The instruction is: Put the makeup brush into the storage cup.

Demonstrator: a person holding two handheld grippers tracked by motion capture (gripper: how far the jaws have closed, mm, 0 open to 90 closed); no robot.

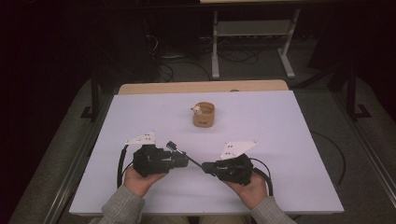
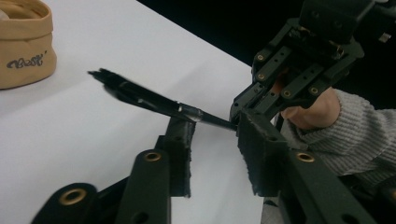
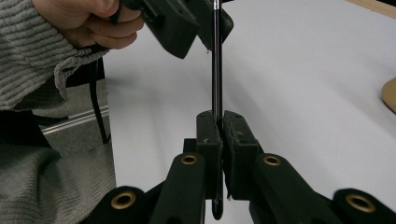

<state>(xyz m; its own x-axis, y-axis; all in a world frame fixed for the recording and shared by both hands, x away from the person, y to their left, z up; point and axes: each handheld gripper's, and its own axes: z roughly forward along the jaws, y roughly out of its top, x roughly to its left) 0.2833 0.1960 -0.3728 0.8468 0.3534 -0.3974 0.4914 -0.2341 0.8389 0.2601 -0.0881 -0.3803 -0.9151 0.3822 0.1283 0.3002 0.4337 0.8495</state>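
A thin black tool with a silver band (image 2: 154, 100) hangs in the air between the two grippers, its small head (image 1: 171, 144) pointing far-left. My right gripper (image 3: 220, 122) is shut on its thin shaft (image 3: 216, 70); in the high view this gripper (image 1: 207, 166) is at the front centre. My left gripper (image 2: 217, 129) stands open, and the tool crosses the tip of one finger (image 2: 182, 135). In the high view the left gripper (image 1: 183, 158) faces the right one.
A small tan fabric pouch (image 1: 204, 115) with printed lettering (image 2: 25, 62) stands mid-table, a white item in its mouth. The white tabletop (image 1: 280, 140) lies open around it. A wooden strip (image 1: 201, 87) runs along the far edge, with a metal stand (image 1: 252, 42) beyond.
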